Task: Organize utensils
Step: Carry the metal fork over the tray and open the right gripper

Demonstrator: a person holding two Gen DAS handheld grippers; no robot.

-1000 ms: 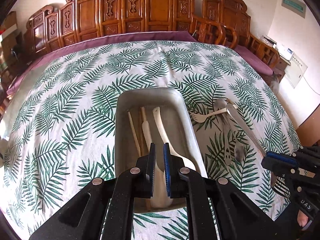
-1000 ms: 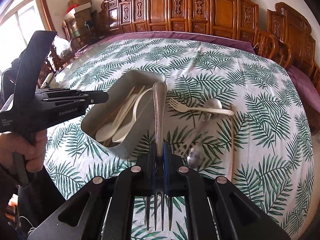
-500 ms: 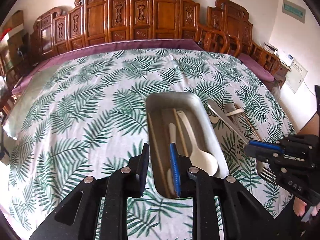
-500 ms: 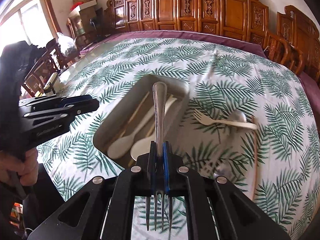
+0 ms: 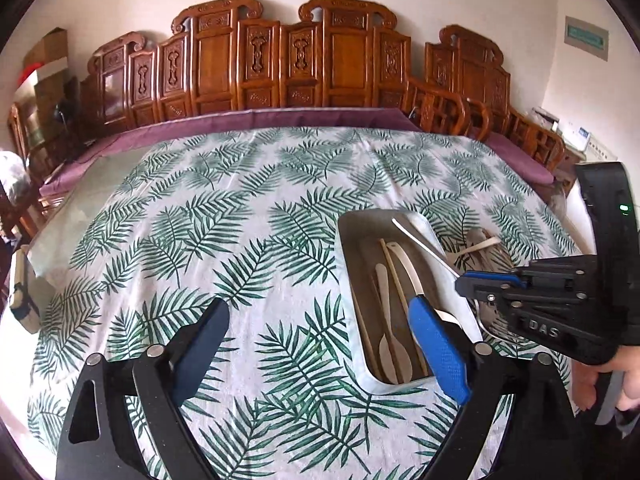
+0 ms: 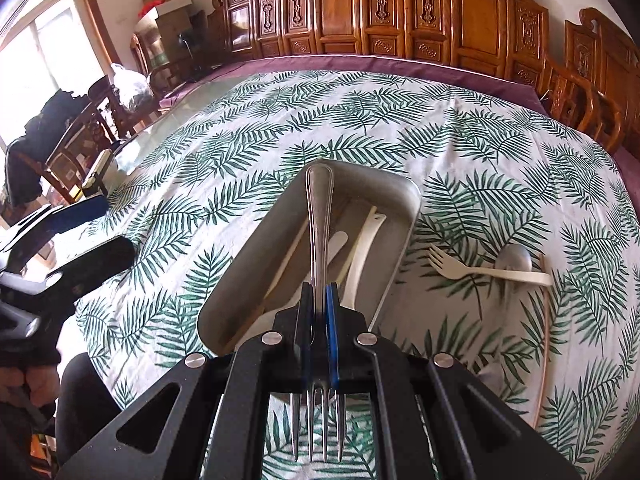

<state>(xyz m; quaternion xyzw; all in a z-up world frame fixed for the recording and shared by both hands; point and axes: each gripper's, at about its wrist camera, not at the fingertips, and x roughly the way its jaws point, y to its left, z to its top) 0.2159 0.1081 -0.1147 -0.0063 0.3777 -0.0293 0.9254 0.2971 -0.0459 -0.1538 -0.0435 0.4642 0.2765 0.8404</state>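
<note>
A grey metal tray (image 5: 345, 240) (image 6: 409, 216) lies on the leaf-print tablecloth and holds wooden spoons, chopsticks and a white spoon (image 5: 408, 272). My right gripper (image 6: 318, 300) (image 5: 464, 282) is shut on a metal fork (image 6: 319, 208). The fork's handle reaches out over the tray and its tines point back toward the camera. My left gripper (image 5: 320, 344) (image 6: 92, 236) hovers over bare cloth left of the tray, its jaws opening wide with nothing between them. Right of the tray lie a pale plastic fork (image 6: 480, 273), a metal spoon (image 6: 517, 259) and a single chopstick (image 6: 544, 340).
Carved wooden chairs (image 5: 288, 60) ring the far side of the round table, past a purple cloth border (image 5: 280, 118). A person's hand (image 5: 600, 384) grips the right tool's handle. A small box (image 6: 96, 168) sits at the table's left edge.
My left gripper went from shut to wide open and drew back to the left, off the tray. The right gripper carried the fork leftward until its handle came over the tray.
</note>
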